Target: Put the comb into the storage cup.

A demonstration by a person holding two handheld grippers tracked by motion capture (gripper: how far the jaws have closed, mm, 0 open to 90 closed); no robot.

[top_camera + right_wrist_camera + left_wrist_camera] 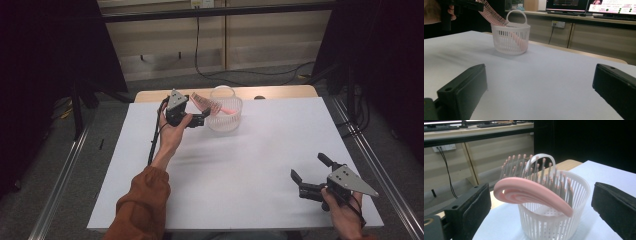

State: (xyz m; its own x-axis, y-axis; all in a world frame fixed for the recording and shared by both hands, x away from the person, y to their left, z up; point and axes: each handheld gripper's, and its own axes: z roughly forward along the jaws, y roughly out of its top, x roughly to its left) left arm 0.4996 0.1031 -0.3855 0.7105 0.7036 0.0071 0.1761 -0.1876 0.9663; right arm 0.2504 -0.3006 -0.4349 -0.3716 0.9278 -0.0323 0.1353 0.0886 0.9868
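A white slotted basket (pixel 226 120) with a hoop handle stands at the far middle of the white table (pixel 250 165). A pink hairbrush (pixel 202 102) leans in it, one end down inside and the bristled head sticking up over the rim toward the left. My left gripper (pixel 204 118) is just left of the basket, open. In the left gripper view the hairbrush (pixel 534 195) lies between the pads (pixel 476 202) with a gap on each side. My right gripper (pixel 308 166) hovers near the front right corner, open and holding nothing, aimed at the basket (pixel 510 40).
The white sheet covers a wooden table whose far edge (pixel 280 91) shows behind the basket. Cables run along the floor by the back wall (pixel 240 74). Metal rails (pixel 60 190) flank the table on both sides. Desks with monitors (pixel 609 7) stand beyond.
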